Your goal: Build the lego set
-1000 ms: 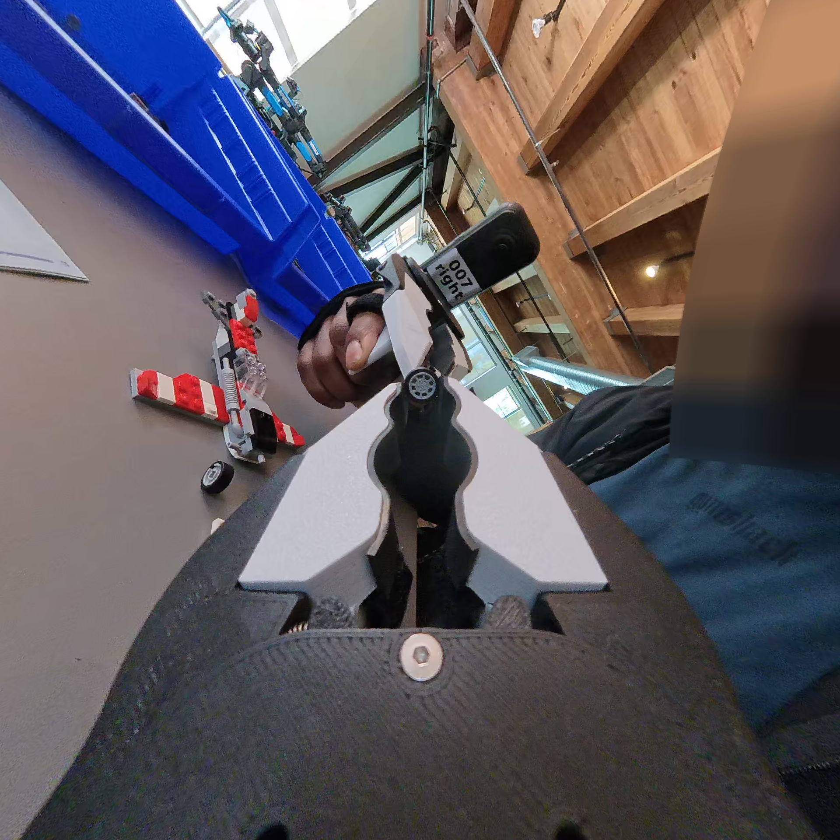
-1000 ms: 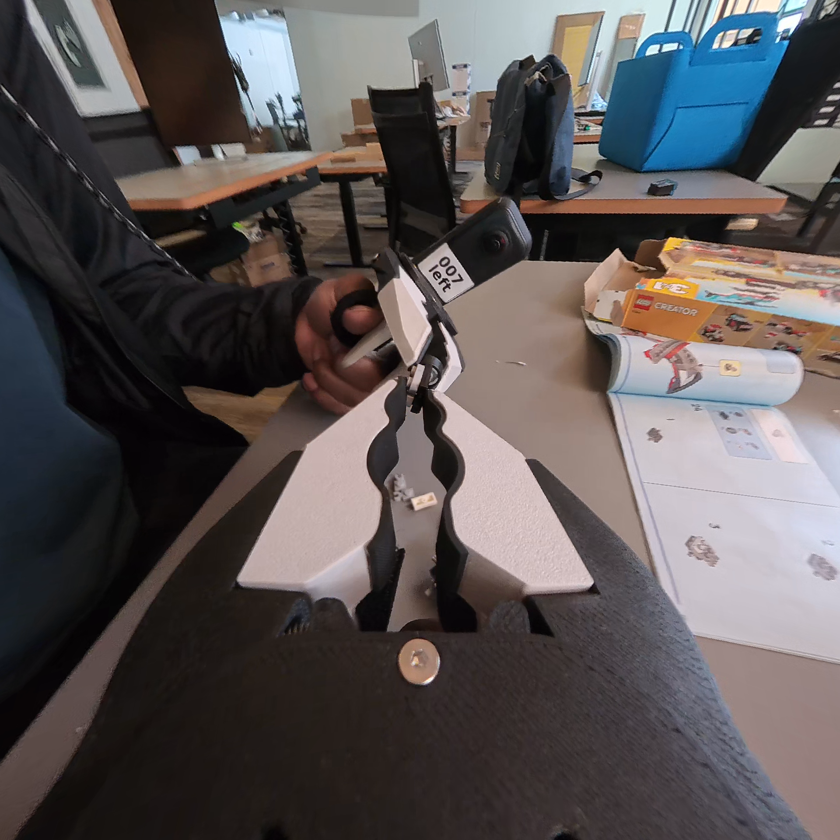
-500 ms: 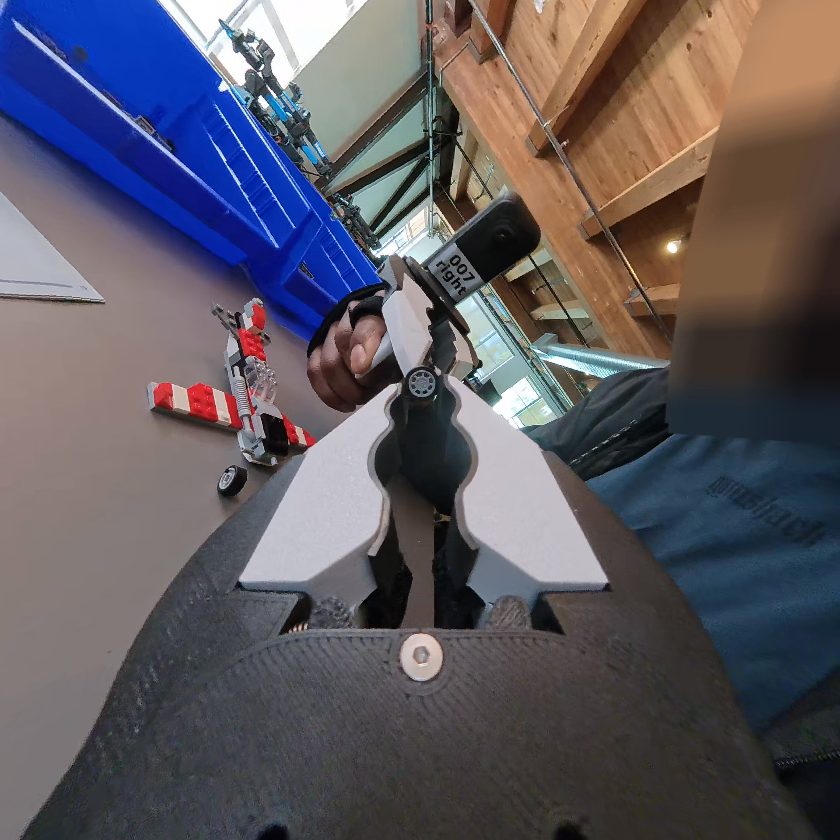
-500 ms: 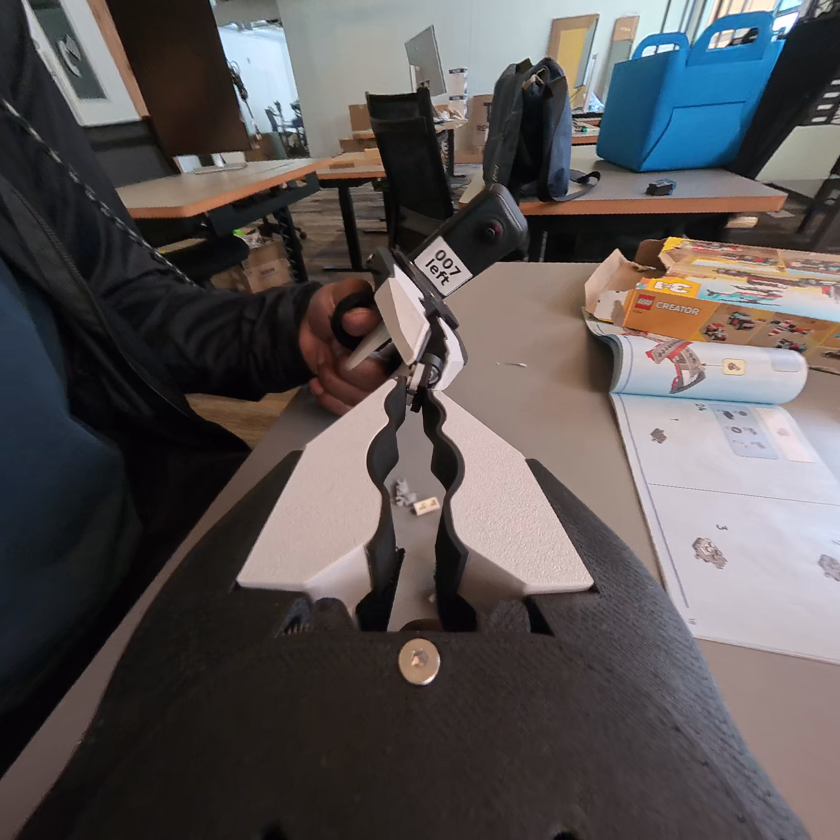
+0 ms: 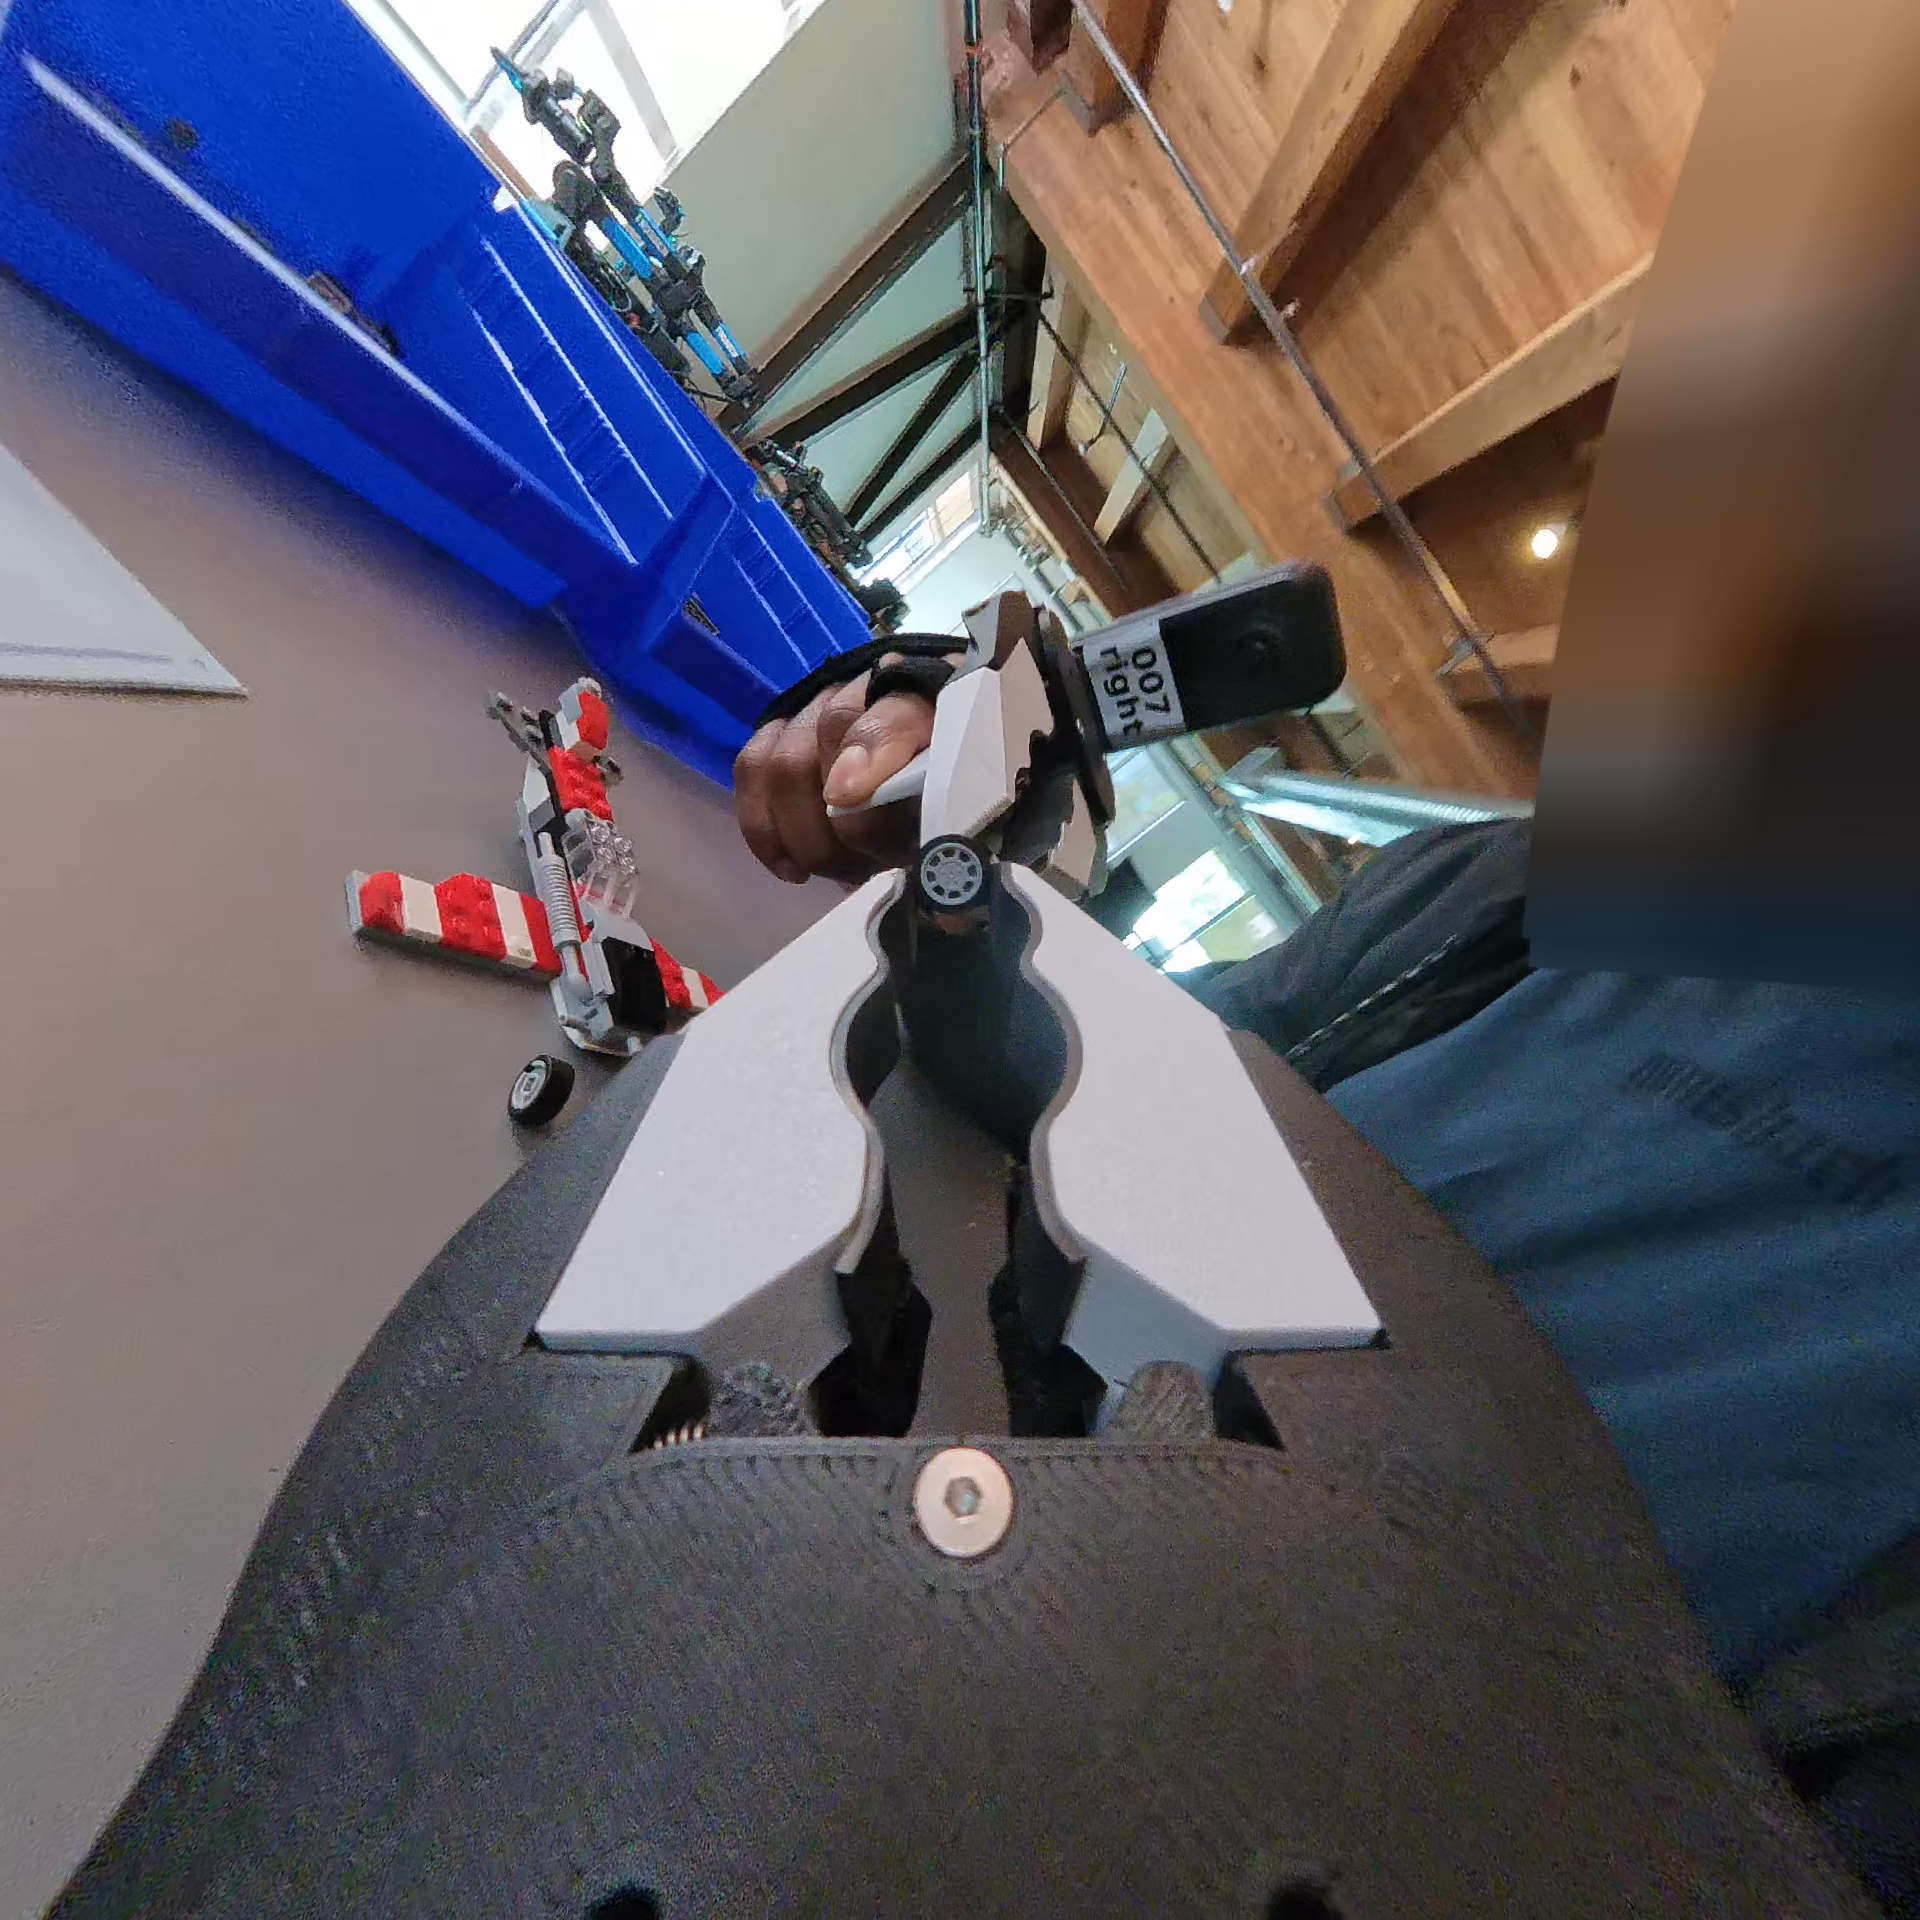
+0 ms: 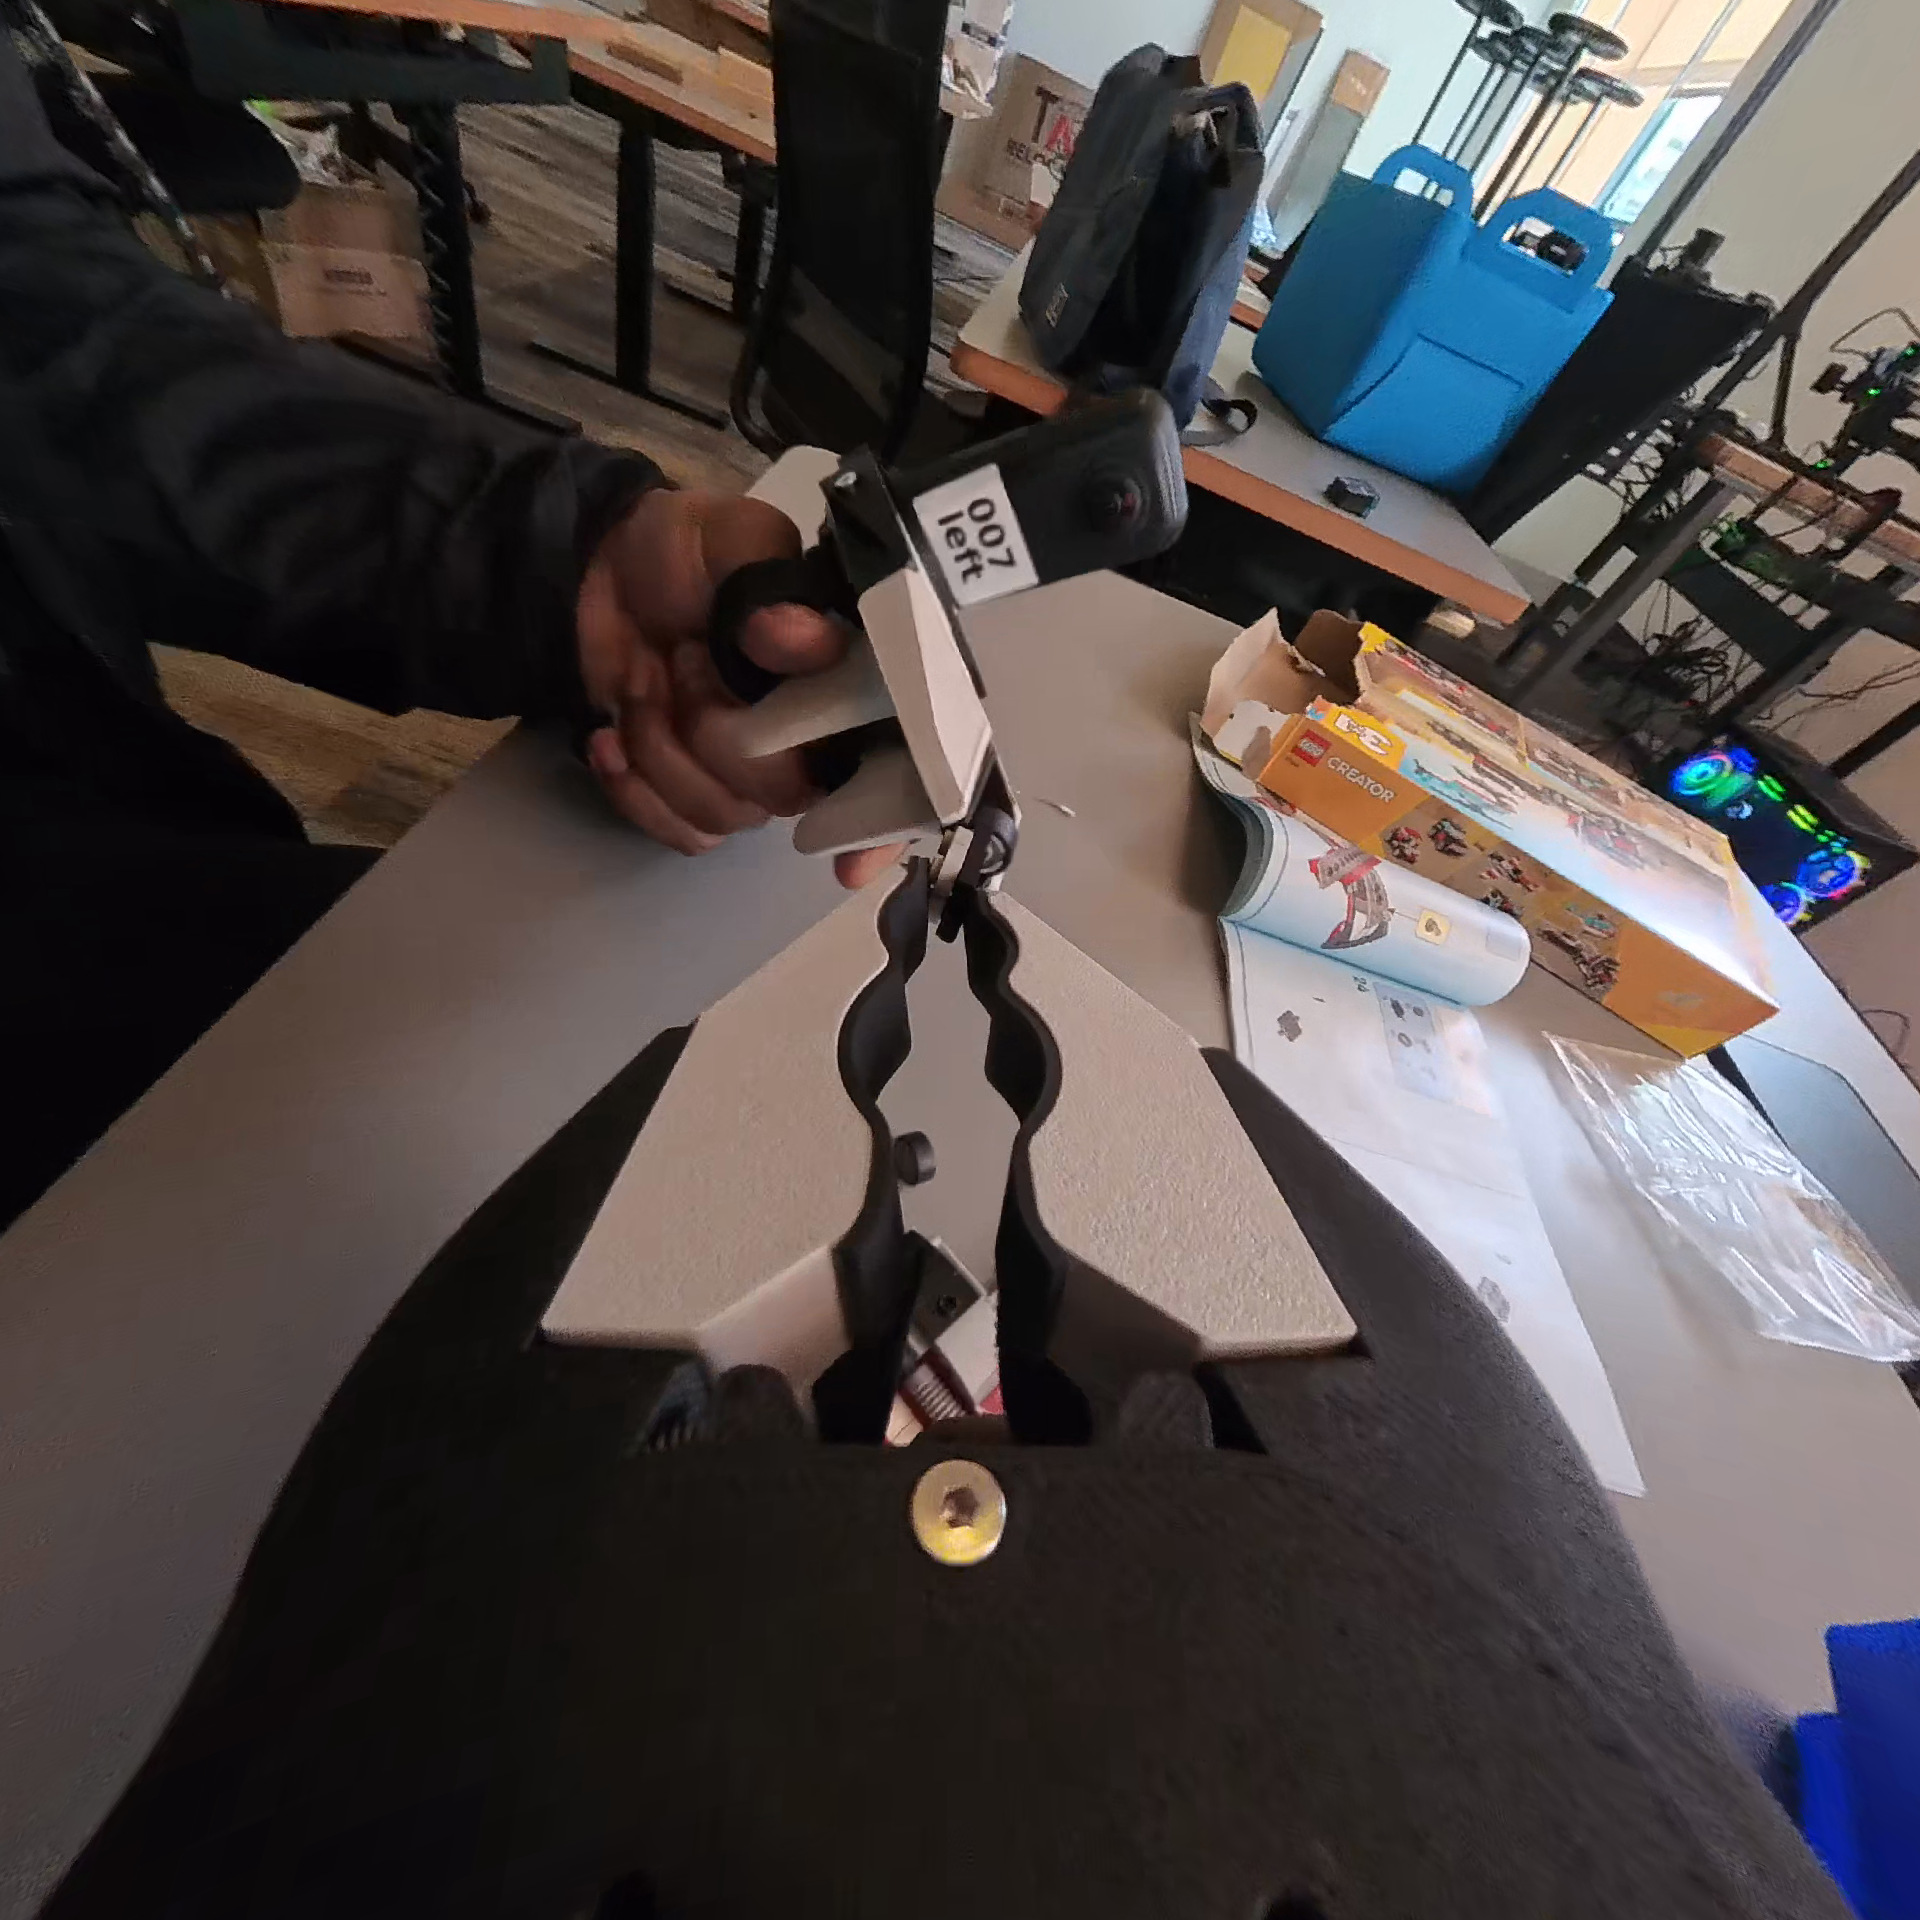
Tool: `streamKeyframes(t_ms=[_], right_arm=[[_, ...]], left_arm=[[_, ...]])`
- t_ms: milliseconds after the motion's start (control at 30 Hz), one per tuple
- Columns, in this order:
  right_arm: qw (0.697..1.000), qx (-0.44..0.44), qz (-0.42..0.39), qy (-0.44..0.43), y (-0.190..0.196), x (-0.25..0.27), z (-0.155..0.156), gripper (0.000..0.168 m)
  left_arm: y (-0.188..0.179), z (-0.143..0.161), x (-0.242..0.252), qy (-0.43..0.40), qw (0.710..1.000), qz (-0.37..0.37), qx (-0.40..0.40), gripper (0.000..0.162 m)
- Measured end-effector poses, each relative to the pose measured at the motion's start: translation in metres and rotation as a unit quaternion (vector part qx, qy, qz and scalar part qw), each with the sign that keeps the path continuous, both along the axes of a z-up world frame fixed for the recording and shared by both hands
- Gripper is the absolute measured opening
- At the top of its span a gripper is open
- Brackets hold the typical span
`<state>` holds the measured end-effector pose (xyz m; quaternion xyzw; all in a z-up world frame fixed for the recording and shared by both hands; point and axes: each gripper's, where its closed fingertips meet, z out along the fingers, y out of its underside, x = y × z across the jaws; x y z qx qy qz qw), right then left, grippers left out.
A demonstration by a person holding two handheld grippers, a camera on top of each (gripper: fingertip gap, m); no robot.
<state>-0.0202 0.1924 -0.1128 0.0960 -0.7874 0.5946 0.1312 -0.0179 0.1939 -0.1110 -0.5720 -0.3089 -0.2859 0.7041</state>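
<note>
**Tip to tip over the table: the wheel's axis is your push line**

Your two grippers meet nose to nose above the grey table. In the left wrist view, the left gripper is clenched, with a small wheel pinched at its tips, grey hub facing straight back at that camera. In the right wrist view, the right gripper is also clamped, on a thin grey piece that sits just left of the dark wheel in the centre of the frame. The two parts touch, though I can't tell whether they are seated.

What matters for the coming move is that the wheel's axle line seems to run along the fingers of both tools, from one gripper to the other. So any pressing looks like a straight push toward each other, not a twist. Tilt either wrist and the wheel could squirt out sideways.

The red-and-white plane model lies flat on the table at the left-centre of the left wrist view, wings running left to right, body pointing up-frame. A loose wheel rests just below it. In the right wrist view, a sliver of the model shows through the finger gap near the frame's lower middle (so the right gripper is probably the nearer one). The instruction booklet and box lie at right-centre there.
</note>
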Motion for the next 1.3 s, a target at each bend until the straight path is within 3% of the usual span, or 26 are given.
streamKeyframes(t_ms=[233, 600, 1300], right_arm=[[0.999, -0.014, 0.044, -0.025, 0.001, 0.013, 0.004, 0.008], [0.995, -0.028, 0.079, -0.054, 0.000, 0.026, 0.008, 0.008], [0.997, -0.052, 0.051, -0.020, 0.003, 0.016, 0.015, 0.008]], left_arm=[[0.002, 0.001, 0.003, 0.110, 0.992, 0.018, -0.056, 0.038], [0.012, 0.009, 0.023, 0.180, 0.983, -0.009, -0.039, 0.019], [0.009, 0.013, 0.014, 0.097, 0.995, -0.018, 0.009, 0.013]])
